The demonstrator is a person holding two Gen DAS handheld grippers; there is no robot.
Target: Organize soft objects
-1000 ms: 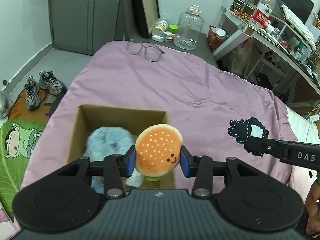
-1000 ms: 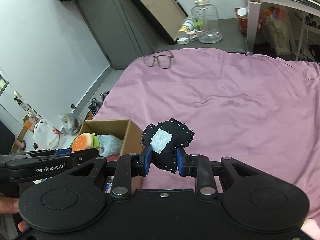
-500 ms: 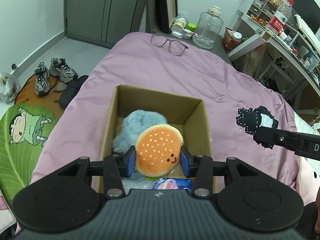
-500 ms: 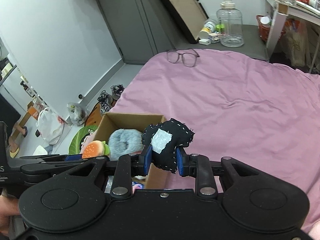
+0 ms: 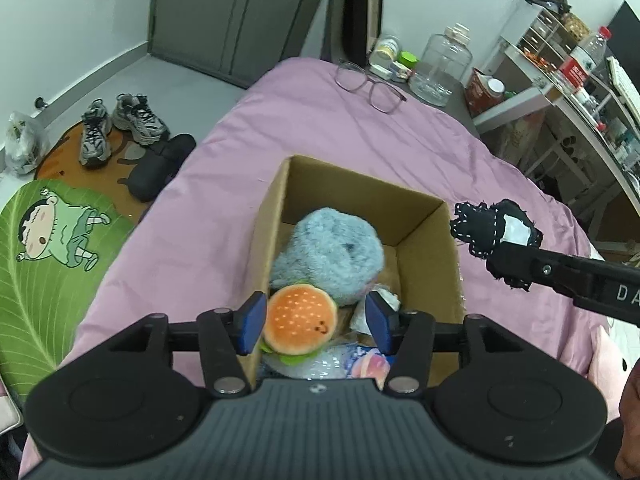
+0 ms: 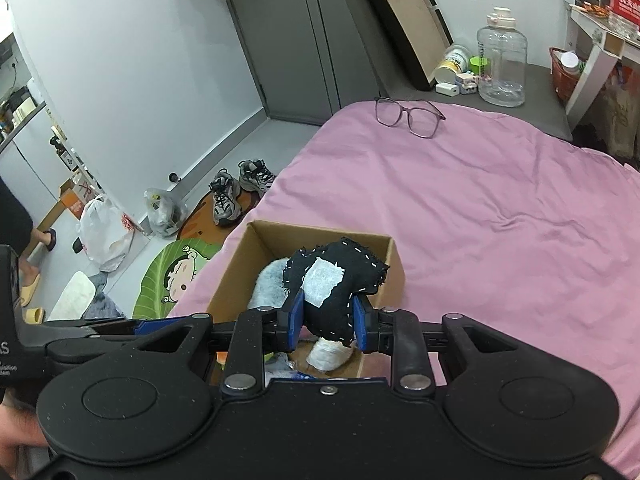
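An open cardboard box (image 5: 430, 248) sits on the pink bed (image 5: 248, 152). Inside lie a fluffy grey-blue plush (image 5: 332, 252) and a plastic-wrapped item (image 5: 360, 366). My left gripper (image 5: 316, 322) is open above the box's near end. The burger plush (image 5: 298, 324) sits loose between its jaws, against the left pad and clear of the right one. My right gripper (image 6: 327, 318) is shut on a black stitched plush (image 6: 334, 280) with a white patch, held over the box (image 6: 240, 256). That black plush also shows in the left wrist view (image 5: 496, 232), just right of the box.
Glasses (image 5: 370, 86) lie at the bed's far end. A clear jug (image 5: 442, 66) and small jars stand beyond it. Sneakers (image 5: 120, 124) and a green cartoon mat (image 5: 44, 248) are on the floor to the left. A cluttered desk (image 5: 576, 92) stands to the right.
My left gripper has opened, letting go of the burger plush, which has dropped lower into the box. My right gripper has carried the black plush over the box.
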